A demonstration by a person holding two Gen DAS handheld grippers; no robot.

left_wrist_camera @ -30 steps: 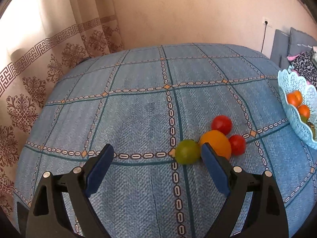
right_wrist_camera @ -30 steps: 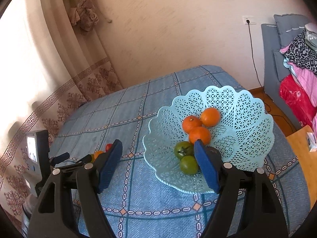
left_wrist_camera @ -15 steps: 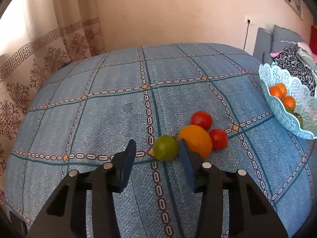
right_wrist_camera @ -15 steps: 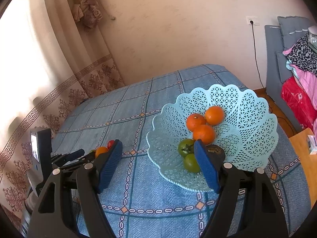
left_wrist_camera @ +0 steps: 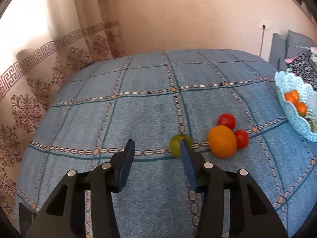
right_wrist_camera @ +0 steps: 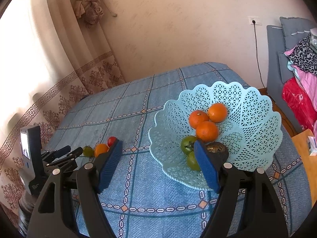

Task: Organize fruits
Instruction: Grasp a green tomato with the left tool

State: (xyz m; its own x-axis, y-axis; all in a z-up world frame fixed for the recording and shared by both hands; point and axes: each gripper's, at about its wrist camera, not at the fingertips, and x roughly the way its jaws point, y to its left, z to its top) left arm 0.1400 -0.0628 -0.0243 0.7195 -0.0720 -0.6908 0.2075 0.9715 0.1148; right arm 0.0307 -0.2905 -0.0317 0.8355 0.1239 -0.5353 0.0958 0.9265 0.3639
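- Green fruit [left_wrist_camera: 176, 145] lay on the blue checked cloth [left_wrist_camera: 150, 107], at about 9 o'clock of the orange fruit [left_wrist_camera: 222, 141], with a small gap between them.
- Two red tomatoes [left_wrist_camera: 226, 120] touched the orange one at 12 and 3 o'clock.
- Looked small, round, smooth and light; likely to roll or squirt out. Best taken across its widest middle, gently.
- Left gripper [left_wrist_camera: 156, 148] had nothing between its jaws, which were opening; its right pad overlapped the green fruit, and contact was hard to judge.
- Right gripper [right_wrist_camera: 158, 152] hovered wide and empty before the lattice basket [right_wrist_camera: 255, 138], which held oranges [right_wrist_camera: 207, 130] and green fruit.
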